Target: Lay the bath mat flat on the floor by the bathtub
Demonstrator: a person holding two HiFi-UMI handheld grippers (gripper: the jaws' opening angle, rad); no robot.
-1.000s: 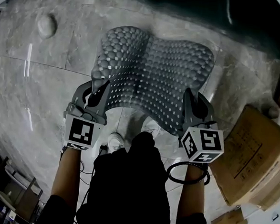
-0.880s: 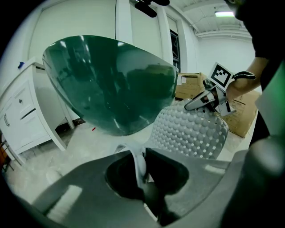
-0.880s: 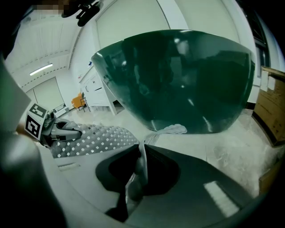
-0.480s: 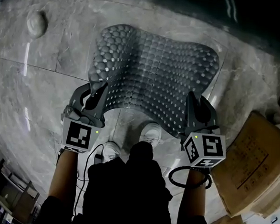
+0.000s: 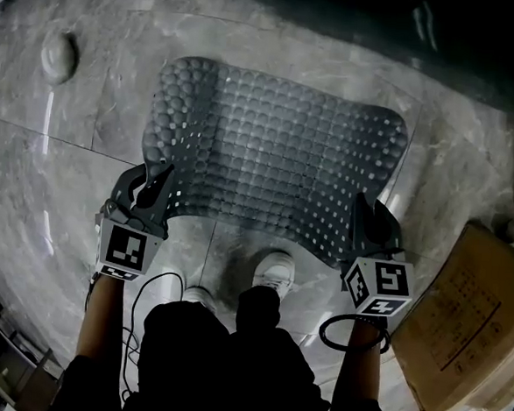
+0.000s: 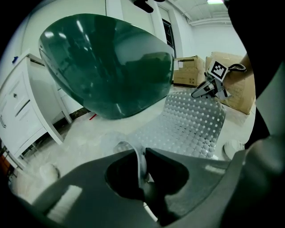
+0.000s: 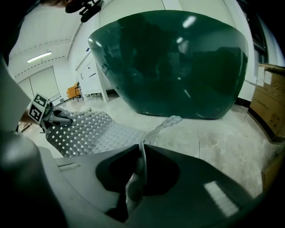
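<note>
With my left gripper [image 5: 153, 181] and right gripper [image 5: 369, 219] each clamped on a near corner of the bath mat [image 5: 278, 153], spread low beside the bathtub [image 5: 384, 25], I judge lowering and releasing comes next.

Head view looks steeply down; both gripper views sit low, facing the bathtub [image 6: 107, 62], sharing the bath mat [image 5: 278, 149].

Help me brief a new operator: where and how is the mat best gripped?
Grip the mat at its two near corners, from the side away from the tub. It is thin and floppy, so pinching the edge, as the left gripper and right gripper do, probably keeps it spread.
</note>
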